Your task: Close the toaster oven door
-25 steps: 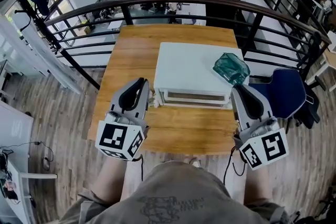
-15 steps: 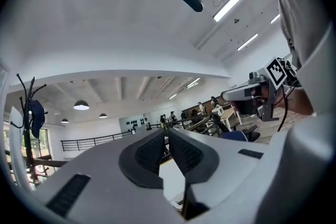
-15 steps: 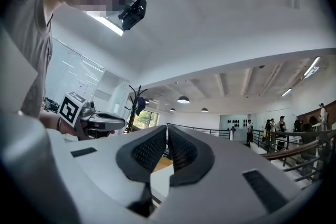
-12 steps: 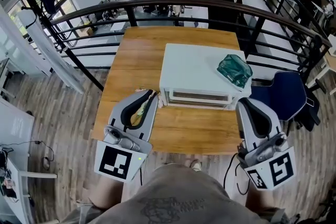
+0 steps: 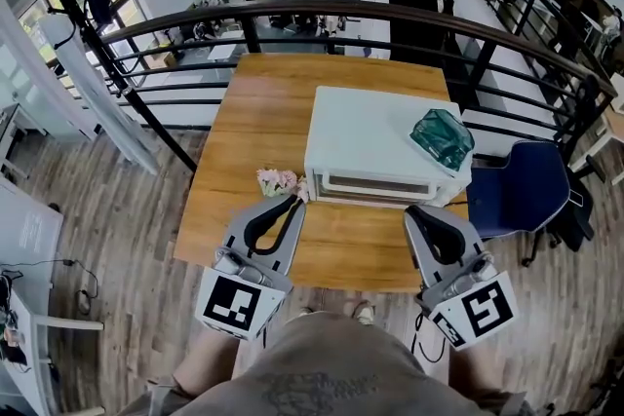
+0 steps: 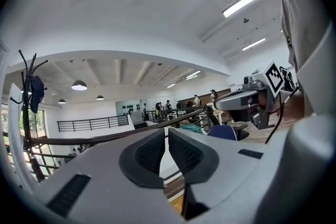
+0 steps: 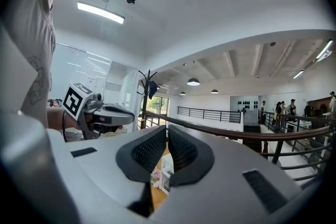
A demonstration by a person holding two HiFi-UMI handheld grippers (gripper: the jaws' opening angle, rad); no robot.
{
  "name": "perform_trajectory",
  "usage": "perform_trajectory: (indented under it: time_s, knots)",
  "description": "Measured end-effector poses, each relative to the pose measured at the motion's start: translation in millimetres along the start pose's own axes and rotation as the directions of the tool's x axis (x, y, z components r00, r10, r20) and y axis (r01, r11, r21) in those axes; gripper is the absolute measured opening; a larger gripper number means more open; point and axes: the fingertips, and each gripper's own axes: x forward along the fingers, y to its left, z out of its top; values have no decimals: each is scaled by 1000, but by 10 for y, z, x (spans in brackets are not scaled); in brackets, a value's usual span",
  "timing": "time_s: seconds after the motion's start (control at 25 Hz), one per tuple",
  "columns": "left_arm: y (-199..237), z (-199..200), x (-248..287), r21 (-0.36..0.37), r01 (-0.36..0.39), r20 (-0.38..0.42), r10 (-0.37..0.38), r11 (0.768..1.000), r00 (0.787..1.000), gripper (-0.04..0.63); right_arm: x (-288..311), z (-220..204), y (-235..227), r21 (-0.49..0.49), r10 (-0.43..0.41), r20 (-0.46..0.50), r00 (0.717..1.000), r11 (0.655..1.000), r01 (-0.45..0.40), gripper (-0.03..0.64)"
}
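A white toaster oven (image 5: 375, 136) stands on the wooden table (image 5: 253, 122), and its glass door (image 5: 375, 185) lies flat against the front, looking closed. My left gripper (image 5: 295, 201) hovers over the table's front edge, left of the oven, shut and empty. My right gripper (image 5: 413, 209) hangs in front of the oven's right half, also shut and empty. Neither touches the oven. In the left gripper view the pads (image 6: 152, 152) meet with nothing between them. The right gripper view shows the same for its pads (image 7: 181, 152), with a bit of the oven (image 7: 167, 173) below.
A crumpled green bag (image 5: 444, 137) lies on the oven's top at the right. Small pink flowers (image 5: 278, 180) lie on the table by the oven's left front corner. A dark railing (image 5: 390, 15) curves behind the table, and a blue chair (image 5: 517, 190) stands to the right.
Both grippers have drawn back from the oven's front toward the person. The left one no longer covers the pink flowers. The oven has not moved.
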Motion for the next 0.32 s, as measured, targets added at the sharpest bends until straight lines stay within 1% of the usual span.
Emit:
perform_trajectory:
  time_s: [0.32]
  knots:
    - [143,-39,-80,-9,-6,0,6,1000,1000,35,146,-10,82,-1,-2,-3,1000,1000,2,38]
